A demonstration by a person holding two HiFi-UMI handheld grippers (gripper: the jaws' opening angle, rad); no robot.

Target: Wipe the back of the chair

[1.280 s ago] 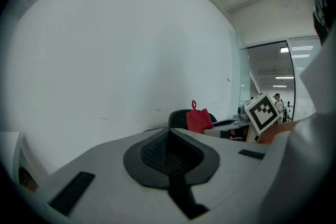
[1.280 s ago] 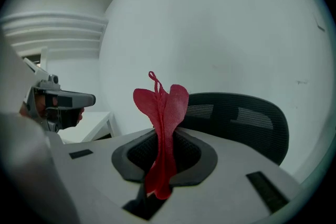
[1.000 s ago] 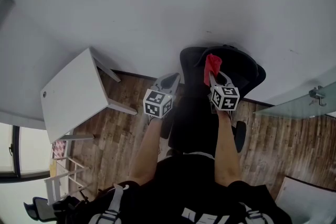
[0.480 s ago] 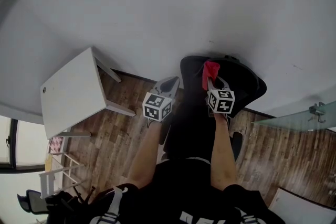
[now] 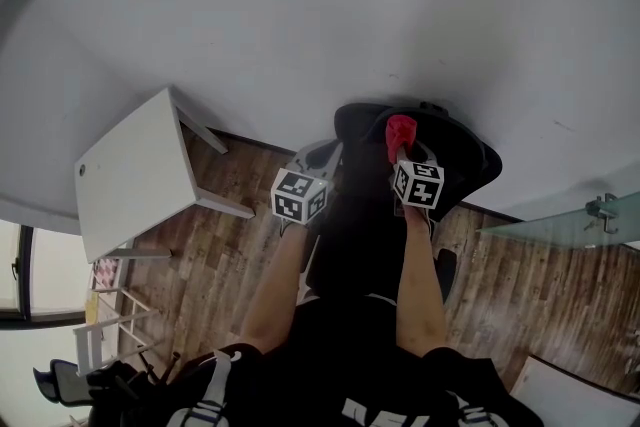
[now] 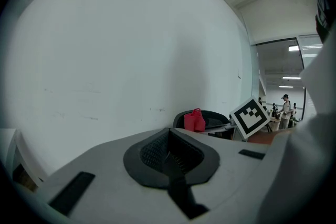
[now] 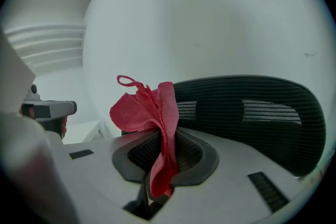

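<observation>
Right tool (image 7: pixel 160 153), jaws half-hidden by red cloth (image 7: pixel 148 110)

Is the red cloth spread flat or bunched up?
Bunched: the red cloth sits crumpled, pinched in the right claw, folds sticking up.

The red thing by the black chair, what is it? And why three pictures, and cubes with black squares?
A person holds a tool with two jaws in each hand; the cubes are part of those tools. One picture comes from a camera on the person's head, looking down; the other two from cameras riding on the tools. The red thing is a cloth, pinched in the jaws of the right gripper, up by the back of the black chair. The left gripper has its jaws shut on nothing. A white table stands on the wooden floor nearby.
</observation>
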